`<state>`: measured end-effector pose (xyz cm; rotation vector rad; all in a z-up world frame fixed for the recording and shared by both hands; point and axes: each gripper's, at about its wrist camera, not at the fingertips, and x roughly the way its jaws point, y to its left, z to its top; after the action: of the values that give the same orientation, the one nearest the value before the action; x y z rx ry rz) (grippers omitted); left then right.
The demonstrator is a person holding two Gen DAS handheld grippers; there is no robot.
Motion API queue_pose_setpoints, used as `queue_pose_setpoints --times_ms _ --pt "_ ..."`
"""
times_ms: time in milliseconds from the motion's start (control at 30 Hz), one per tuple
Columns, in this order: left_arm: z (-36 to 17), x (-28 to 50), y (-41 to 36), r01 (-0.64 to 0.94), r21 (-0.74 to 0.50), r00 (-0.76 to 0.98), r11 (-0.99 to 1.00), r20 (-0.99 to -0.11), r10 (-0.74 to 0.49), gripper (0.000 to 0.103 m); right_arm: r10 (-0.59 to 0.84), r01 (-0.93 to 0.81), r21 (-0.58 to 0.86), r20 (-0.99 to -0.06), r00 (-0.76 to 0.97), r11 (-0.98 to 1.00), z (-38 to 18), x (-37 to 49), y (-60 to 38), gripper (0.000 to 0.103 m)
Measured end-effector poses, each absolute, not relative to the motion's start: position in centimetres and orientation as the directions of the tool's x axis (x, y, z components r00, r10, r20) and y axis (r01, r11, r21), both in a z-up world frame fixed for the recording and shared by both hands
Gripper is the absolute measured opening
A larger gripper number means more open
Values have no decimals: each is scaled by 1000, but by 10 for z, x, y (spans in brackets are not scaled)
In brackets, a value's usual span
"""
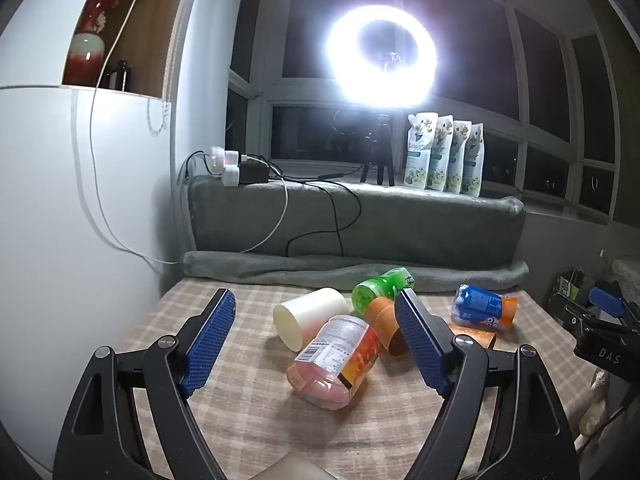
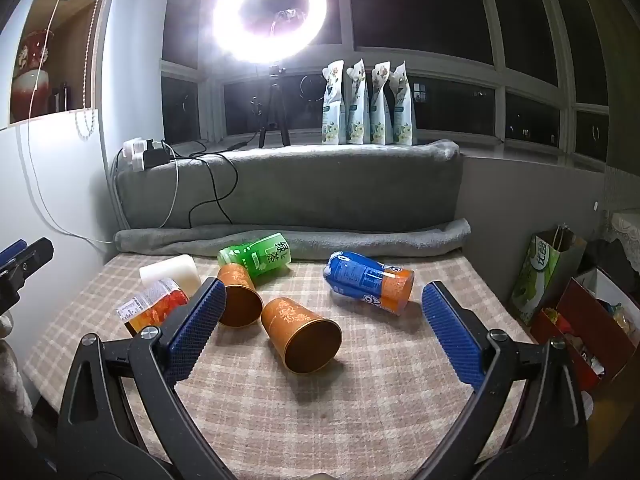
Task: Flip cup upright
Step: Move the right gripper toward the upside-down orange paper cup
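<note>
Several cups lie on their sides on a checked tablecloth [image 2: 320, 408]. In the right wrist view an orange cup [image 2: 298, 334] lies nearest, mouth toward me, between my open right gripper's [image 2: 322, 294] fingers but farther out. A second orange cup [image 2: 238, 296] lies left of it, and a cup sleeved in a blue wrapper [image 2: 370, 282] to the right. In the left wrist view my left gripper [image 1: 316, 300] is open and empty, above a cup with a pink and orange wrapper [image 1: 336, 360]. A white cup [image 1: 310, 316] and a green-wrapped cup [image 1: 380, 290] lie beyond.
A grey blanket roll [image 2: 296, 240] borders the table's far edge below a grey padded sill. A ring light [image 2: 270, 14] on a tripod, four pouches [image 2: 368, 104] and a power strip with cables stand there. Bags [image 2: 548, 268] stand right of the table. A white cabinet stands left.
</note>
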<state>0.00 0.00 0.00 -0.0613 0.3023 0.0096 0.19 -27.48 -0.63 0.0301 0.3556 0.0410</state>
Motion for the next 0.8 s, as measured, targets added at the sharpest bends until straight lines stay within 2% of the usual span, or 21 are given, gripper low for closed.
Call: queue_pose_setpoints --times_ms 800 --pt "0 -1 0 -17 -58 954 998 -300 -1 82 46 -33 45 -357 933 998 -10 3 -276 100"
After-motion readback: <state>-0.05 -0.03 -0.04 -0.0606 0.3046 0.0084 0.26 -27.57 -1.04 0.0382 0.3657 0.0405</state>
